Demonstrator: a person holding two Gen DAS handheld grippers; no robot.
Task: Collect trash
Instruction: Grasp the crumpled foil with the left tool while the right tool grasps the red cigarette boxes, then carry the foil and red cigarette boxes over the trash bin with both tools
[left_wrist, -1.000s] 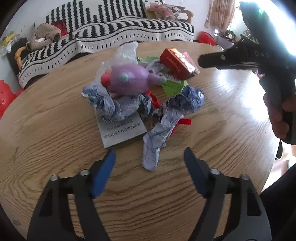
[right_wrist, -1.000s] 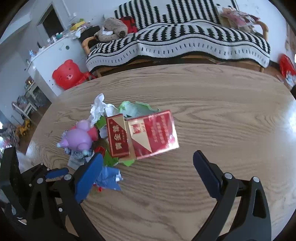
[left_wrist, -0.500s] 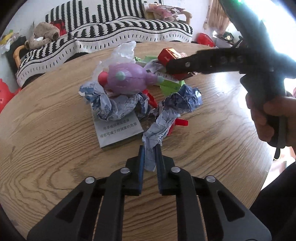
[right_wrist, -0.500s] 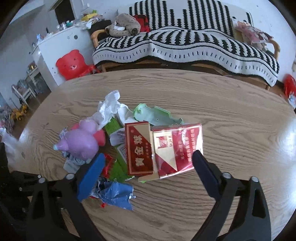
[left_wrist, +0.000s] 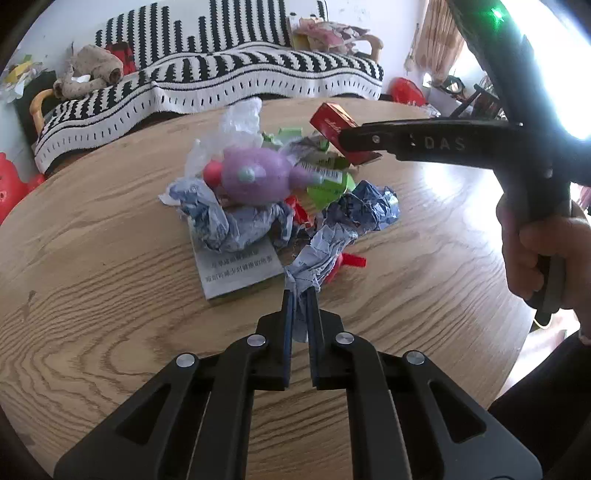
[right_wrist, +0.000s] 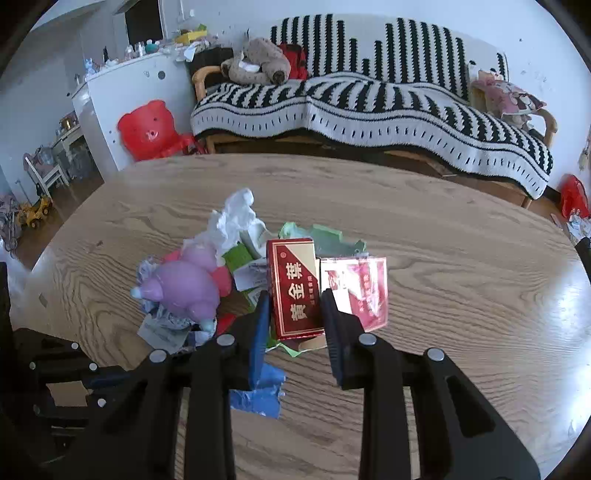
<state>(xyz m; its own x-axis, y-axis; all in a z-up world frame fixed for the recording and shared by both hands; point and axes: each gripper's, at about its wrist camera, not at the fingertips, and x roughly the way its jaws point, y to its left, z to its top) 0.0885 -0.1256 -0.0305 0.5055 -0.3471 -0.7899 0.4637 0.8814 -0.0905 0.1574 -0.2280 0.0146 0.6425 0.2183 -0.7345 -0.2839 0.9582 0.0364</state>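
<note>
A heap of trash lies in the middle of a round wooden table (left_wrist: 92, 295). My left gripper (left_wrist: 300, 295) is shut on the near tail of a crumpled blue-and-white paper (left_wrist: 332, 236). My right gripper (right_wrist: 295, 314) reaches in from the right, and its jaws are closing on an upright red cigarette box (right_wrist: 295, 288), a pad against each side. In the left wrist view that box (left_wrist: 330, 120) shows at the heap's far side, with a hand (left_wrist: 543, 251) on the right gripper's handle. A second red pack (right_wrist: 360, 288) lies beside the box.
The heap also holds a purple toy pig (left_wrist: 255, 177), a flat grey printed box (left_wrist: 236, 266), green scraps (right_wrist: 325, 236) and white tissue (right_wrist: 236, 218). A sofa with a striped blanket (right_wrist: 369, 107) stands behind the table, a red bear stool (right_wrist: 147, 129) to its left.
My left jaws shut on the paper's tail. My right gripper came in over the heap and its wide jaws narrowed onto the red box.
</note>
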